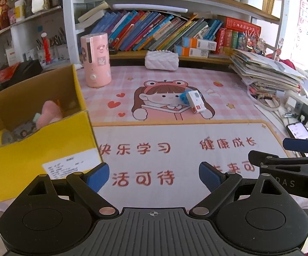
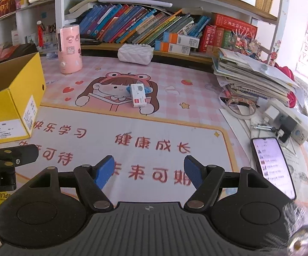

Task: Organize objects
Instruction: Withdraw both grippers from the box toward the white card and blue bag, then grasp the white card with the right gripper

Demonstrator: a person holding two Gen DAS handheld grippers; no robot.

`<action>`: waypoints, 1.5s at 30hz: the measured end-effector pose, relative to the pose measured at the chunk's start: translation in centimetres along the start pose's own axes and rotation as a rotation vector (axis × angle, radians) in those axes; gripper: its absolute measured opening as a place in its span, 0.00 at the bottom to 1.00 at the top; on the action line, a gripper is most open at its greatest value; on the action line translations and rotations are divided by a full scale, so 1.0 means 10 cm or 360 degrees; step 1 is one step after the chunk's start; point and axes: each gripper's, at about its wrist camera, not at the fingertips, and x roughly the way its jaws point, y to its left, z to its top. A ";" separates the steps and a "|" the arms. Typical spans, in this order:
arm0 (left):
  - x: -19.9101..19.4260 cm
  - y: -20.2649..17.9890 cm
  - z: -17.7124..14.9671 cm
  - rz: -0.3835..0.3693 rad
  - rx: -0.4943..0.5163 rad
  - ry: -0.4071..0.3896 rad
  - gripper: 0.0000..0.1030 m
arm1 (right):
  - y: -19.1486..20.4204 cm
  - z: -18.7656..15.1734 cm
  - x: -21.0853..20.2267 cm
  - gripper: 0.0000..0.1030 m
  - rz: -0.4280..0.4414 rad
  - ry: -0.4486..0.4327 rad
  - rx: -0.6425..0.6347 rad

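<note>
A small white box (image 1: 196, 102) with a red end lies on the pink cartoon desk mat (image 1: 175, 132), with a small blue object (image 1: 183, 97) touching its far side. The box also shows in the right wrist view (image 2: 138, 95). A yellow cardboard box (image 1: 36, 132) stands open at the left; a pink plush toy (image 1: 48, 114) and other small items lie inside. It also shows in the right wrist view (image 2: 11, 98). My left gripper (image 1: 153, 177) is open and empty above the mat's near part. My right gripper (image 2: 149, 171) is open and empty beside it.
A pink cylinder appliance (image 1: 96, 59) and a white quilted pouch (image 1: 161, 60) stand at the back. A leaning pile of books and papers (image 1: 267, 72) sits at the right, with a power strip (image 2: 286, 119) and a lit phone (image 2: 272, 166). Bookshelves rise behind.
</note>
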 end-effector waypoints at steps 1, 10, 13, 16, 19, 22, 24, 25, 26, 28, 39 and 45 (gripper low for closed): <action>0.04 -0.02 0.02 0.0006 -0.0005 0.0001 0.90 | -0.03 0.02 0.04 0.68 0.0004 0.0004 -0.0002; 0.29 -0.19 0.23 0.0053 -0.0023 0.0005 0.90 | -0.29 0.25 0.38 0.66 0.0062 0.0025 0.0008; 0.36 -0.26 0.28 0.0062 -0.0012 0.0006 0.90 | -0.36 0.31 0.48 0.66 0.0084 0.0037 0.0006; 0.43 -0.30 0.34 0.0086 -0.0011 0.0002 0.90 | -0.42 0.37 0.57 0.66 0.0108 0.0041 0.0010; 0.48 -0.32 0.38 0.0109 -0.0011 0.0001 0.89 | -0.47 0.42 0.67 0.66 0.0132 0.0048 0.0011; 0.55 -0.33 0.45 0.0140 -0.0008 0.0002 0.89 | -0.50 0.49 0.76 0.66 0.0155 0.0053 0.0022; 0.59 -0.34 0.49 0.0156 -0.0001 -0.0002 0.89 | -0.52 0.54 0.83 0.66 0.0171 0.0052 0.0025; 0.62 -0.34 0.52 0.0165 0.0004 -0.0008 0.89 | -0.52 0.56 0.86 0.66 0.0180 0.0049 0.0025; 0.64 -0.34 0.55 0.0174 0.0008 -0.0014 0.89 | -0.53 0.59 0.88 0.66 0.0188 0.0044 0.0023; 0.68 -0.34 0.59 0.0186 0.0020 -0.0024 0.89 | -0.54 0.66 0.94 0.66 0.0203 0.0034 0.0026; 1.01 -0.31 0.73 0.0235 0.0053 0.0042 0.88 | -0.47 0.92 1.40 0.66 0.0281 0.0054 -0.0011; 1.12 -0.33 0.71 0.0241 0.0077 0.0098 0.88 | -0.40 1.07 1.72 0.55 0.0333 0.0075 -0.0064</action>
